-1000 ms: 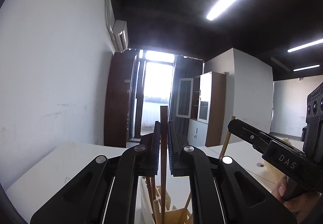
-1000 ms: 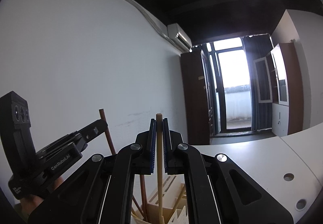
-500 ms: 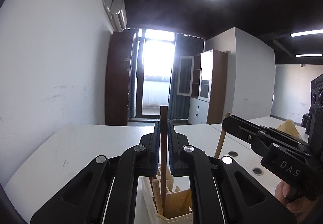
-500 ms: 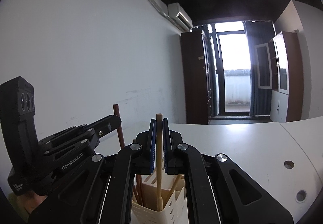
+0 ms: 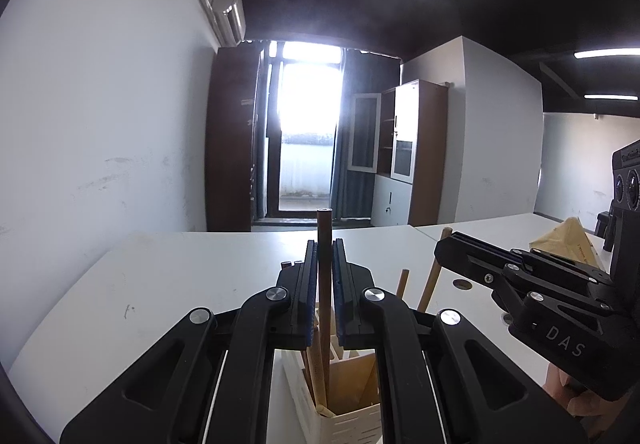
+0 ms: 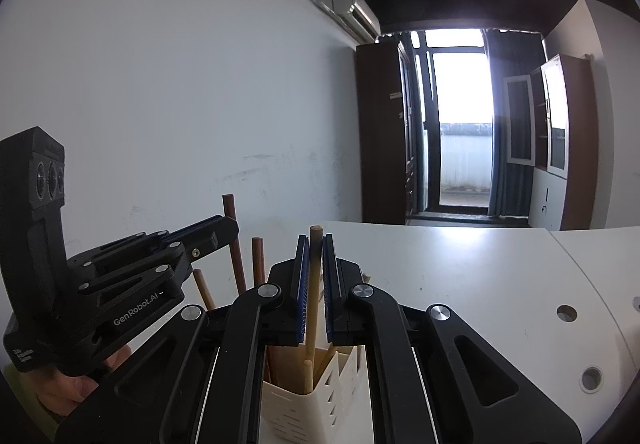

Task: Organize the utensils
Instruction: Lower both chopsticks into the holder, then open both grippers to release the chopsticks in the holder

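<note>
My left gripper (image 5: 324, 244) is shut on a dark brown wooden stick (image 5: 324, 228), upright, its lower end down inside a white slotted utensil holder (image 5: 344, 422). My right gripper (image 6: 315, 240) is shut on a light wooden stick (image 6: 315, 244), also upright, its lower end in the same holder (image 6: 304, 410). Other wooden handles (image 5: 402, 281) stand in the holder. The right gripper shows at the right of the left wrist view (image 5: 448, 244), the left gripper at the left of the right wrist view (image 6: 224, 226).
The holder stands on a white table (image 5: 180, 276) with round cable holes (image 6: 567, 313). A brown paper bag (image 5: 568, 240) lies at the far right. A white wall runs along the left; a bright doorway and cabinets are beyond the table.
Both grippers have tilted and come down toward the holder, each with its stick. More of the table and the holder show now, and the sticks reach deeper into the holder.
</note>
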`<state>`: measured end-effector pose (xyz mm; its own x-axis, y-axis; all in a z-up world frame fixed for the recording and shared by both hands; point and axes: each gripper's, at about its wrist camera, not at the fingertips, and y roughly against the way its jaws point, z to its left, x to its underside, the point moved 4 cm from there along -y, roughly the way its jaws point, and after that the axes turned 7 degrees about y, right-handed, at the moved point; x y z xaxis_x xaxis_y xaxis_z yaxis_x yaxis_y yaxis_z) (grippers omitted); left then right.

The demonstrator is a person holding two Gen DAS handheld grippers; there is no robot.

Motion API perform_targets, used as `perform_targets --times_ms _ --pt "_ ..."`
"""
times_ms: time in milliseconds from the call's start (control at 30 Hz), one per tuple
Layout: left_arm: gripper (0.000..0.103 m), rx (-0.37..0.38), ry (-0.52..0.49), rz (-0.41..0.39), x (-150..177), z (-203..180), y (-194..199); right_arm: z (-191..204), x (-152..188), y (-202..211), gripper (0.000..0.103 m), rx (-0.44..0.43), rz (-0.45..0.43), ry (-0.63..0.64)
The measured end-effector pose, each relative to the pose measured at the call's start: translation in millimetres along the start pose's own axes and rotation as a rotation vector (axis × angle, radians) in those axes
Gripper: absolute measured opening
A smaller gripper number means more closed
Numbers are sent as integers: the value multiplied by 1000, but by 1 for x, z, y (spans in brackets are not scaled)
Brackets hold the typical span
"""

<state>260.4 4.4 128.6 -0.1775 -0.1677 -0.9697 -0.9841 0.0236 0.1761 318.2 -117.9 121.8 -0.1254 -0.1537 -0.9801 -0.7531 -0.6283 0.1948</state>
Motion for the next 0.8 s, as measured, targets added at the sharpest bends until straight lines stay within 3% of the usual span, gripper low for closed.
perform_targets --times_ms 667,767,800 --pt "7 -9 1 49 4 3 -1 -3 14 -10 8 10 62 5" --pt "8 -10 15 55 4 7 -1 -5 14 -9 18 15 60 2" --pt "8 -9 17 54 3 7 0 -6 14 -8 25 16 59 4"
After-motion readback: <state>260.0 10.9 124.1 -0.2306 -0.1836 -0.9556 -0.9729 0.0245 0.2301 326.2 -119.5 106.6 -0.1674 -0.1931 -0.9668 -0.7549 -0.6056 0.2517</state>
